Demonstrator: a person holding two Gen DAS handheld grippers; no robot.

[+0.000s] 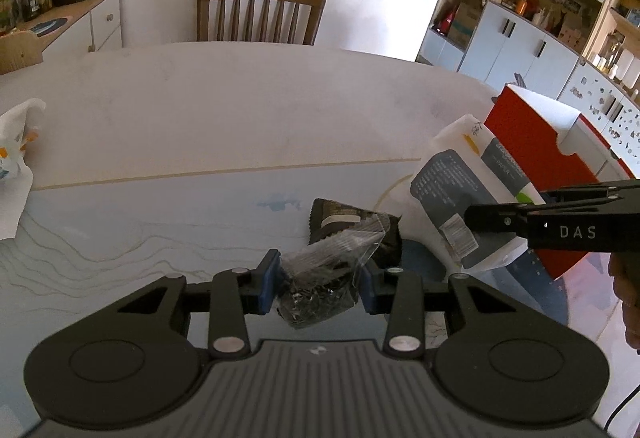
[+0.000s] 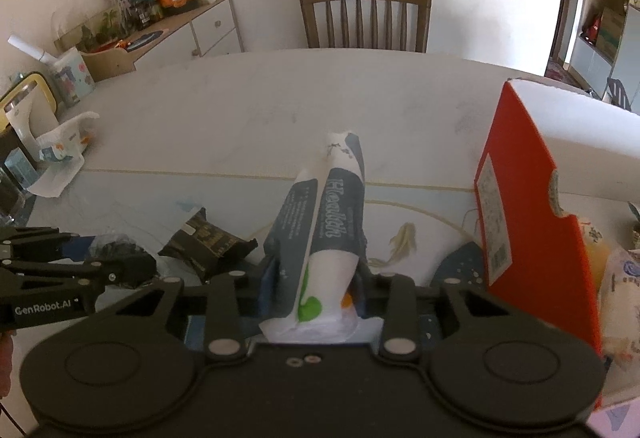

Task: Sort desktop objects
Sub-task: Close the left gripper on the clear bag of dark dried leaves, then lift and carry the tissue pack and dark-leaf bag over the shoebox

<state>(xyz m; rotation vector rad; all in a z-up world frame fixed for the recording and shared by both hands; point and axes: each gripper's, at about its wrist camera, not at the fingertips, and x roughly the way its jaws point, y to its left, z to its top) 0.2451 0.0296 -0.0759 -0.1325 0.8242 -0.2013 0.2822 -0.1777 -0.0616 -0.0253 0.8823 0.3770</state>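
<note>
1. Two grippers are at work over the table (image 1: 200, 110), each clamped on a packet.
2. Left gripper (image 1: 320, 280) pinches a clear bag of dark bits (image 1: 320, 278) between its blue pads, just above the tabletop; a dark wrapper (image 1: 352, 226) lies behind it.
3. Right gripper (image 2: 314, 290) squeezes a tissue pack (image 2: 328, 238), which sticks up tilted between the jaws.
4. Just right of that pack stands an open red box (image 2: 516, 198); its contents cannot be made out.
</note>
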